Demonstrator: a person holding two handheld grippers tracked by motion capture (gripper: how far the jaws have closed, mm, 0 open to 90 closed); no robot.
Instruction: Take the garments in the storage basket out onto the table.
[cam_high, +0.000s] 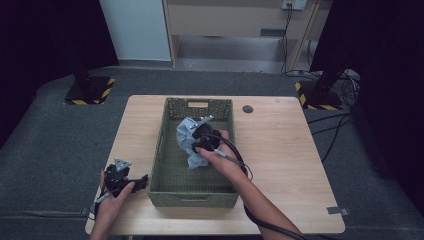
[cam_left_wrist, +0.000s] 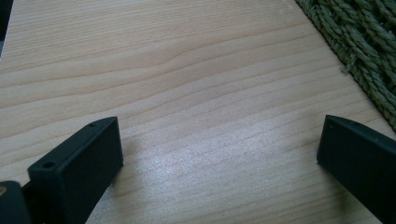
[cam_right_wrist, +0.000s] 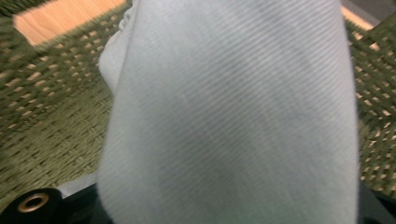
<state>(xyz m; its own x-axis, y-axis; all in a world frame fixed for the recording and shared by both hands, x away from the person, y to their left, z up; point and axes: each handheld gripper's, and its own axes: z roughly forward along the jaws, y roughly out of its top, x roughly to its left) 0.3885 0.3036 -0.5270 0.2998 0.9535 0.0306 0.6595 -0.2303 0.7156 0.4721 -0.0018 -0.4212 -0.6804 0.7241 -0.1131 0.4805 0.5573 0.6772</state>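
Note:
A light blue cloth (cam_high: 186, 136) hangs bunched above the floor of a green woven basket (cam_high: 192, 197) in the middle of the wooden table. My right gripper (cam_high: 198, 140) is inside the basket and shut on this cloth. In the right gripper view the cloth (cam_right_wrist: 229, 112) covers the jaws, with the basket weave (cam_right_wrist: 51, 116) behind it. My left gripper (cam_high: 142, 181) rests on the table just left of the basket's front corner. Its jaws stand wide open (cam_left_wrist: 219, 154) over bare wood, and the basket wall (cam_left_wrist: 369, 51) shows at the upper right.
The table (cam_high: 280, 165) has bare wood on both sides of the basket. A small dark round cap (cam_high: 247, 109) sits near the back edge. Beyond the table are grey carpet and two stand bases (cam_high: 90, 91) with yellow-black tape.

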